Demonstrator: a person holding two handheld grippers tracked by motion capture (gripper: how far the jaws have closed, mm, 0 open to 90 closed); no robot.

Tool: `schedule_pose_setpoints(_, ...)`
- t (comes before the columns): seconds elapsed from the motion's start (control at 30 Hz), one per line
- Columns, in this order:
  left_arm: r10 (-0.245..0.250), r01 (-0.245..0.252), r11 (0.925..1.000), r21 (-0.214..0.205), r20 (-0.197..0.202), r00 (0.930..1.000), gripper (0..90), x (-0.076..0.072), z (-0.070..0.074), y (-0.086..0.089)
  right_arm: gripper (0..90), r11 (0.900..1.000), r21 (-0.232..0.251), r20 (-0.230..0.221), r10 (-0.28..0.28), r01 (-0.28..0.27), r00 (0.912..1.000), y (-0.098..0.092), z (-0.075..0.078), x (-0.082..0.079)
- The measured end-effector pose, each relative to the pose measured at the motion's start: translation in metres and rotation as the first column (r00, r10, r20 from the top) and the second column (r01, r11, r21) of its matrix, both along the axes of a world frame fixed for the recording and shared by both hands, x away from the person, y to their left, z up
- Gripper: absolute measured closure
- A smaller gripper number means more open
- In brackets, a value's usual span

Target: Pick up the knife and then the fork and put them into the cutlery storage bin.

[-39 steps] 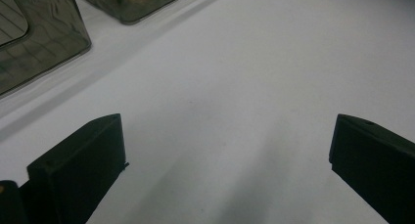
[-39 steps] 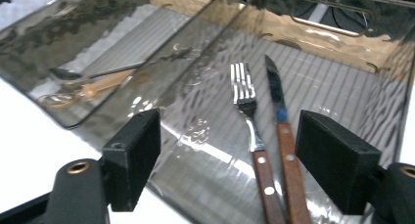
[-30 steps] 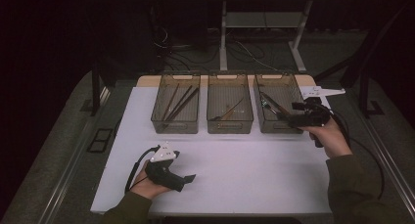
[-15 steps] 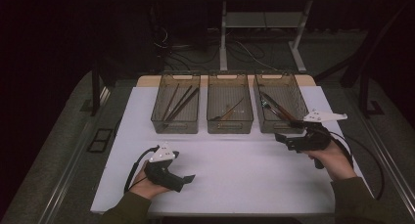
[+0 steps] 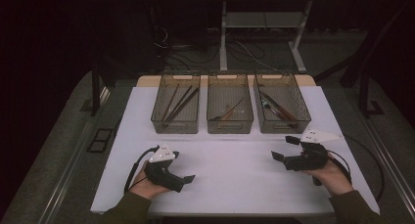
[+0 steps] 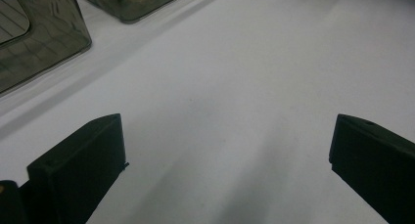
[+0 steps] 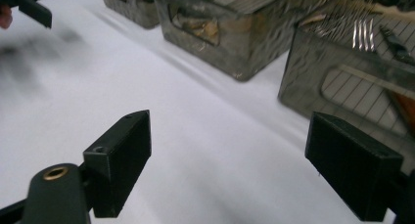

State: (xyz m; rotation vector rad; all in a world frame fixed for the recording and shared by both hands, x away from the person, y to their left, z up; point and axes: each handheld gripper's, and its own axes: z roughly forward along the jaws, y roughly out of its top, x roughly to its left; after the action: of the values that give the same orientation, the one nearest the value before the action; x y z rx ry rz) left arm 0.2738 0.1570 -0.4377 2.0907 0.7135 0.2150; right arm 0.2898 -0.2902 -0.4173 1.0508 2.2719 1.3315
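My left gripper (image 5: pixel 186 179) rests low over the white table top (image 5: pixel 230 185) at the near left. Its jaws stand wide open in the left gripper view (image 6: pixel 227 136), with bare table between them. My right gripper (image 5: pixel 285 147) hovers at the near right, just in front of the right bin (image 5: pixel 281 102), pointing left. Those jaws are open too (image 7: pixel 230 136) and hold nothing. The right bin (image 7: pixel 342 77) carries forks and dark-handled utensils. A middle bin (image 5: pixel 230 104) holds a brownish utensil, and the left bin (image 5: pixel 175 104) holds long dark sticks.
The three smoky plastic bins stand in a row along the table's far edge. Two of them show at the top left of the left gripper view (image 6: pixel 39 33). A jaw of the other gripper (image 7: pixel 29 6) shows far off. Cables and a stand lie on the dark floor behind.
My right gripper has come away from the right bin, toward the person and down to the table, with its jaws still open. The left gripper has stayed in place.
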Motion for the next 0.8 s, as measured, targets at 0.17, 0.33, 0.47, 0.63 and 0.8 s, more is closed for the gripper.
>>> schedule_pose_setpoints(0.17,-0.001,0.001,1.0,-0.002,0.001,1.0,0.0,0.0,0.0,0.0,16.8,1.0,-0.003,-0.011,0.008,-0.008,0.9999,0.0,-0.011,-0.012)
schedule_pose_setpoints(0.33,-0.002,0.002,1.0,-0.004,0.005,1.0,0.0,-0.001,0.001,0.0,16.8,0.9999,0.003,-0.015,0.014,-0.014,0.9998,-0.001,-0.017,-0.021)
schedule_pose_setpoints(0.47,-0.001,0.001,1.0,-0.004,0.005,1.0,0.0,0.0,0.001,0.0,16.7,0.9997,0.01,-0.026,0.021,-0.021,0.9994,-0.001,-0.021,-0.026)
schedule_pose_setpoints(0.63,0.0,0.0,1.0,-0.007,0.009,1.0,0.0,-0.001,0.001,0.001,16.8,0.9996,0.007,-0.041,0.029,-0.028,0.9987,0.0,-0.026,-0.026)
schedule_pose_setpoints(0.8,0.001,-0.001,1.0,-0.007,0.008,1.0,0.0,0.0,0.001,0.001,16.7,0.999,-0.012,-0.06,0.042,-0.043,0.9973,0.001,-0.031,-0.028)
